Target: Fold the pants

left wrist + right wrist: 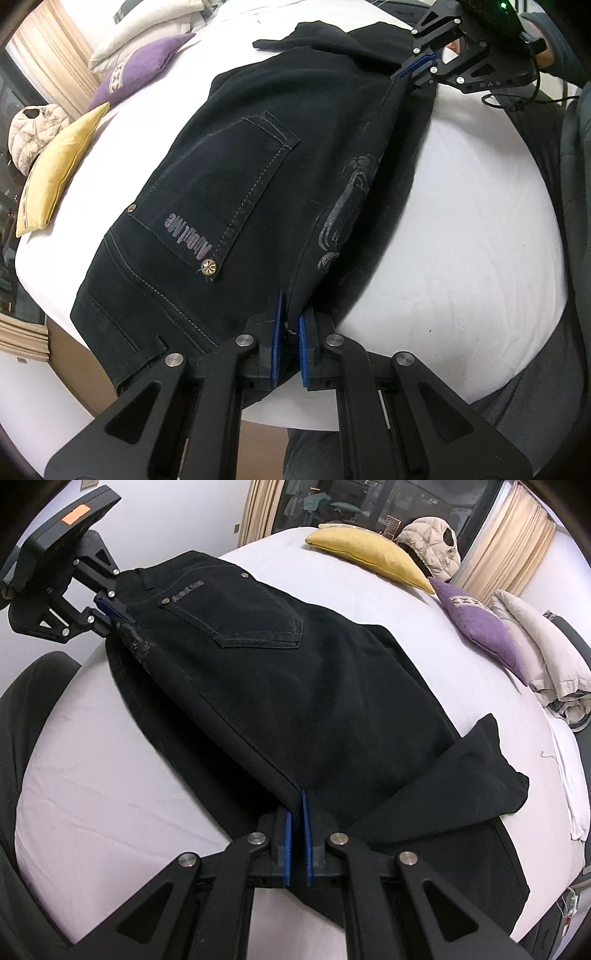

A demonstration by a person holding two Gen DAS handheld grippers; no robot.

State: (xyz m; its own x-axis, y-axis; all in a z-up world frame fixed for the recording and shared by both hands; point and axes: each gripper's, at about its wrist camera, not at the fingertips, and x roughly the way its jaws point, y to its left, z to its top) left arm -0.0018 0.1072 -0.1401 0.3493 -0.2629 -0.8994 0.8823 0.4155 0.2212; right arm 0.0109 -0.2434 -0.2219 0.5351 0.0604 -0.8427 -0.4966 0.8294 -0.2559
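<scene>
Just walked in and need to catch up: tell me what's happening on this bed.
A person with two handheld grippers is folding a pair of black denim pants on the white-sheeted bed. The left gripper is shut on the waist end, and the right gripper is shut on the same long edge farther down the leg. The pants already lie doubled lengthwise. A yellow cushion and purple cushion sit beyond.

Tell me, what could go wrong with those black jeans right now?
1. Both grips are thin. The left gripper and right gripper pinch only the edge of the black jeans, so the heavy denim might slip out.
2. One leg end is already crumpled and turned over, so the fold might come out crooked.
3. The waistband corner hangs past the edge of the white bed, so if dropped, the jeans might slide off.
</scene>
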